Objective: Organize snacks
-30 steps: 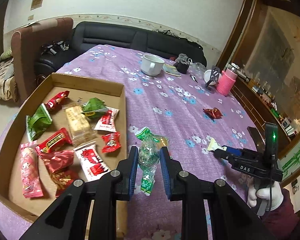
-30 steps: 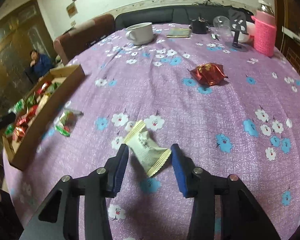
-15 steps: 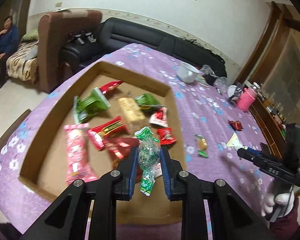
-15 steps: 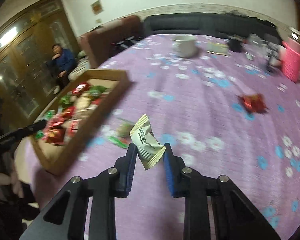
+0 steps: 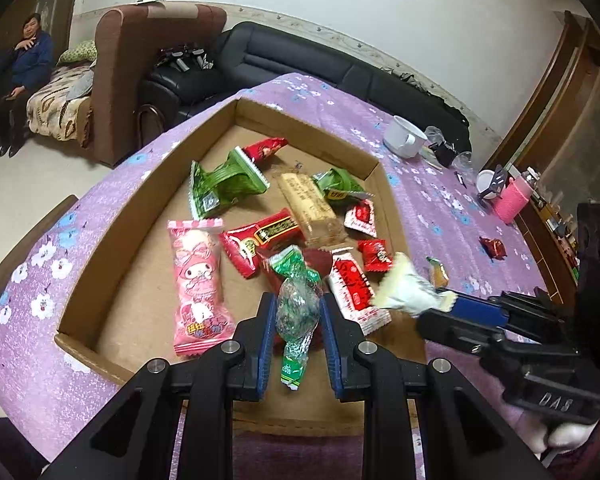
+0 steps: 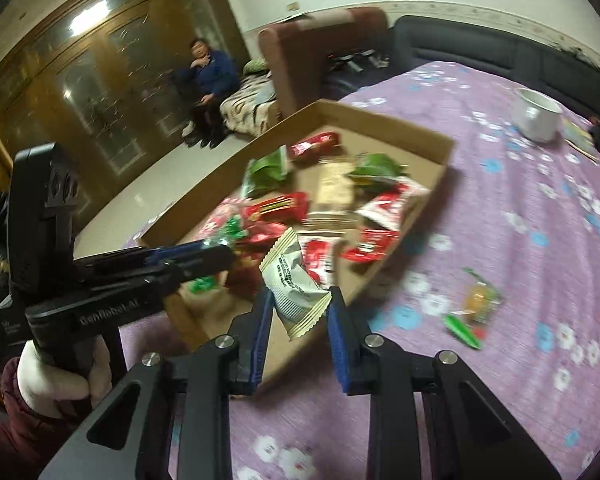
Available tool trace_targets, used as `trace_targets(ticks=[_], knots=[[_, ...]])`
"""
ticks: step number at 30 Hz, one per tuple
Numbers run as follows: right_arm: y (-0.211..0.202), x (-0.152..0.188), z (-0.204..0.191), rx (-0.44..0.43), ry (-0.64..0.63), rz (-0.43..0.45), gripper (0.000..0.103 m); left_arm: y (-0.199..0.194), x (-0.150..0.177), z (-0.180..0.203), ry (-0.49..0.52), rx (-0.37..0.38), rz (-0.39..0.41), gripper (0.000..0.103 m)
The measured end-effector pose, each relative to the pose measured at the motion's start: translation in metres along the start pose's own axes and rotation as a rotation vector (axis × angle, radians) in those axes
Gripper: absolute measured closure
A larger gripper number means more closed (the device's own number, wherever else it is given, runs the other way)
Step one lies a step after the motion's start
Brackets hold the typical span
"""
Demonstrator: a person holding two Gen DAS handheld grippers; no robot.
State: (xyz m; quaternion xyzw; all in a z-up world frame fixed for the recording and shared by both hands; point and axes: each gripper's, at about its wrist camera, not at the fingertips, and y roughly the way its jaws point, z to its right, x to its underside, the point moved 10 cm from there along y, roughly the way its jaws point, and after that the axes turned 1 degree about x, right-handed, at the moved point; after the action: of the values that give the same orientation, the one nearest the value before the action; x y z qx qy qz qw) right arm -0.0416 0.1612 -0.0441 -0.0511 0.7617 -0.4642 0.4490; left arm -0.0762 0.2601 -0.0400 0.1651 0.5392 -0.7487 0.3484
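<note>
**A:** Status on both grippers?

**B:** Left gripper point(image 5: 295, 312) is clamped on the green candy point(image 5: 296, 309). Jaws nearly closed, pads pressing both sides of the wrapper, one twisted end above the pads, the other hanging below. I'm holding it over the near end of the box point(image 5: 152, 168).

**A:** Right one?

**B:** Right gripper point(image 6: 296, 312) is clamped on the white packet point(image 6: 294, 286). Jaws narrow, packet tilted between the pads, crimped end poking out low on the right. It sits over the box's near right corner, just right of my left gripper.

**A:** Box contents?

**B:** Ahead of my left fingers: pink packet point(image 5: 198, 268) to the left, green packet point(image 5: 224, 184) beyond it, red bar point(image 5: 262, 240) in the middle, beige bar point(image 5: 306, 204) farther out, and small red-and-white packets on the right side. All lie flat on the cardboard floor.

**A:** Anything loose on the table point(image 6: 500, 208)?

**B:** Orange candy point(image 6: 474, 304) with green ends, right of my right gripper, on the purple cloth outside the box. Red candy point(image 5: 494, 247) farther right, well apart from the box. White cup point(image 6: 538, 114) at the far side.
</note>
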Motion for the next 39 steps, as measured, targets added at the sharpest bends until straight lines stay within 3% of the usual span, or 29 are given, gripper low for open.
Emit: trace_targets(ticks=[5, 10, 12, 17, 20, 24, 31, 39], knots=[[0.019, -0.001, -0.010, -0.008, -0.011, -0.030, 0.076, -0.002, 0.001, -0.002, -0.002, 0.000, 0.006, 0.078], [0.026, -0.002, -0.012, -0.001, -0.013, -0.026, 0.073, -0.009, -0.002, -0.009, -0.024, -0.008, 0.030, 0.050], [0.026, -0.001, -0.011, 0.000, -0.013, -0.022, 0.064, -0.013, -0.004, -0.012, -0.042, -0.009, 0.040, 0.046], [0.009, -0.004, 0.000, 0.022, 0.003, 0.024, 0.058, -0.022, -0.009, -0.011, -0.041, -0.034, 0.062, 0.034], [-0.007, -0.004, 0.017, 0.044, 0.054, 0.066, 0.053, -0.027, -0.012, -0.008, -0.021, -0.092, 0.079, 0.027], [-0.026, 0.003, 0.043, 0.076, 0.145, 0.115, 0.051, -0.038, -0.019, 0.000, 0.062, -0.256, 0.132, 0.014], [-0.051, 0.022, 0.078, 0.132, 0.263, 0.153, 0.048, -0.032, -0.017, 0.035, 0.222, -0.354, 0.138, 0.013], [-0.057, 0.035, 0.088, 0.148, 0.287, 0.163, 0.043, -0.019, -0.006, 0.065, 0.303, -0.344, 0.102, 0.013]])
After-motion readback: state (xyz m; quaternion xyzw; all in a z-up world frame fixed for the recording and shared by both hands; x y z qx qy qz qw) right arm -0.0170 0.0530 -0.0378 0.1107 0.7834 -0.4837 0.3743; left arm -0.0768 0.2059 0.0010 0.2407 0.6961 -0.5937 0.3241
